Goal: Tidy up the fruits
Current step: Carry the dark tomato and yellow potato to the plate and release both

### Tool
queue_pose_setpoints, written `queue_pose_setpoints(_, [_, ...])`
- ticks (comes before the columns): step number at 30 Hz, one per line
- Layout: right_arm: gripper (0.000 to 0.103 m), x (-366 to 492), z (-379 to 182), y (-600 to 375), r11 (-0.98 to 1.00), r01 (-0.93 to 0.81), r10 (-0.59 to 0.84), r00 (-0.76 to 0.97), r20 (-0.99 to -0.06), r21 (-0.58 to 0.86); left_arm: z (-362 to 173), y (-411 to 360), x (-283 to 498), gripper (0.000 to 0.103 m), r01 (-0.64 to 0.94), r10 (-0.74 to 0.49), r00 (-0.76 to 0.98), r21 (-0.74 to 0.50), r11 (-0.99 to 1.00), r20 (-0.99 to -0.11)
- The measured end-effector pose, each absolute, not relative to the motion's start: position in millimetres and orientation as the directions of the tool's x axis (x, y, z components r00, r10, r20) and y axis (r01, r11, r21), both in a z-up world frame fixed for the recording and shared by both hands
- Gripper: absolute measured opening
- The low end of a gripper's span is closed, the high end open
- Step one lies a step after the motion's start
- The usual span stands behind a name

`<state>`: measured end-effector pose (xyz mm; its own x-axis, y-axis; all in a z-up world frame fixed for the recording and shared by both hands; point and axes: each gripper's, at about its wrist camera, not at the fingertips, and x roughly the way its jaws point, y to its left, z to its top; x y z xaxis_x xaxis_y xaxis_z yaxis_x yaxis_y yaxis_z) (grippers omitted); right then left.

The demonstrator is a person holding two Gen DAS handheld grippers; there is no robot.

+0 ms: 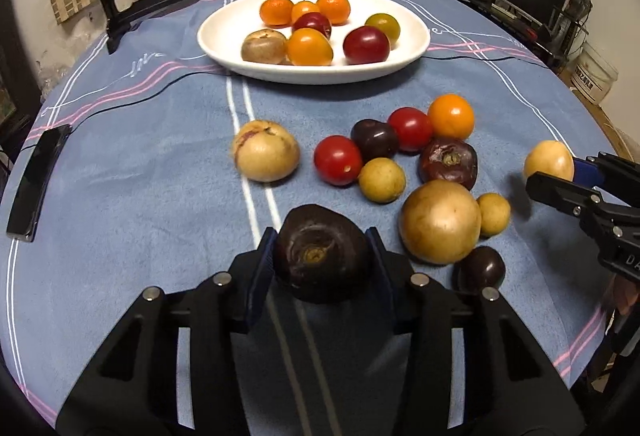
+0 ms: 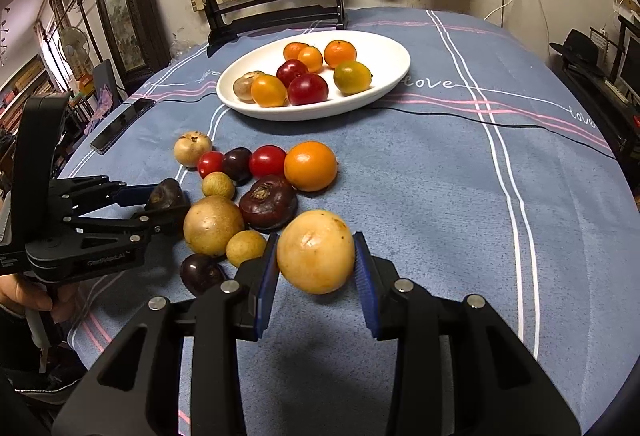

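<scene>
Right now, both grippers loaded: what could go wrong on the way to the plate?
1. The left gripper pinches the dark purple wrinkled fruit near the fingertips; it might slip.
2. The round yellow fruit in the right gripper could roll free.
3. The white oval plate is crowded; drops may scatter fruit.

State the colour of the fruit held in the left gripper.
Dark purple-brown fruit, clearest in the left wrist view.

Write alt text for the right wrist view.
The right gripper clamps a yellow round fruit over a blue tablecloth. At left, the left gripper grips a dark purple fruit beside a loose cluster of fruits. Behind, a white plate holds more fruit.
</scene>
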<state>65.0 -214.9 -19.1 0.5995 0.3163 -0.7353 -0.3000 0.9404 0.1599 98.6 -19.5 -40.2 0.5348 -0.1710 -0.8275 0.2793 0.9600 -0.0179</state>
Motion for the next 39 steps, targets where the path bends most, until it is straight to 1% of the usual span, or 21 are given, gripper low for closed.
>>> queue_pose_setpoints(5, [0.037,60.9,-12.0,-212.0,0.939,-0.309,0.320,0.610,-0.725,0.154,-19.1,-9.3,89.3,0.045,0.265,-0.181,0.576,-0.027,0.964,-0.797])
queue_pose_setpoints(11, [0.037,64.6,9.9,-205.5,0.933,-0.335,0.330,0.640,-0.694,0.134,13.2,-7.7,88.8,0.046,0.296,-0.211,0.628,-0.021,0.955,-0.749])
queue_pose_setpoints(19, [0.037,98.5,44.3,-191.8,0.922,-0.369,0.354,0.679,-0.643,0.117,44.0,-16.6,131.9,0.046,0.314,-0.236,0.662,-0.022,0.949,-0.711])
queue_pose_setpoints(23, [0.037,127.1,57.7,-182.6,0.920,-0.378,0.358,0.698,-0.620,0.105,53.7,-20.0,167.8,0.046,0.305,-0.242,0.670,-0.038,0.952,-0.702])
queue_pose_setpoints(25, [0.037,148.1,58.4,-175.1,0.913,-0.392,0.373,0.697,-0.612,0.110,52.4,-21.0,186.6,0.046,0.294,-0.248,0.665,-0.059,0.954,-0.704])
queue_pose_setpoints(30, [0.037,194.5,42.1,-161.0,0.921,-0.376,0.348,0.674,-0.652,0.103,32.4,-20.3,234.9,0.046,0.242,-0.236,0.634,-0.101,0.965,-0.736])
queue_pose_setpoints(34, [0.037,217.2,30.7,-154.2,0.920,-0.375,0.352,0.671,-0.652,0.110,15.4,-18.5,258.9,0.046,0.211,-0.218,0.614,-0.109,0.971,-0.759])
queue_pose_setpoints(37, [0.038,233.3,18.4,-154.2,0.923,-0.360,0.352,0.654,-0.670,0.133,5.1,-16.1,272.8,0.046,0.185,-0.204,0.600,-0.113,0.976,-0.774])
queue_pose_setpoints(38, [0.040,237.2,16.0,-155.0,0.923,-0.358,0.356,0.653,-0.668,0.141,3.1,-14.7,275.4,0.050,0.172,-0.197,0.600,-0.115,0.978,-0.775])
queue_pose_setpoints(39, [0.041,239.7,13.9,-156.9,0.924,-0.352,0.357,0.663,-0.659,0.147,1.8,-12.4,278.1,0.056,0.153,-0.188,0.603,-0.119,0.981,-0.775])
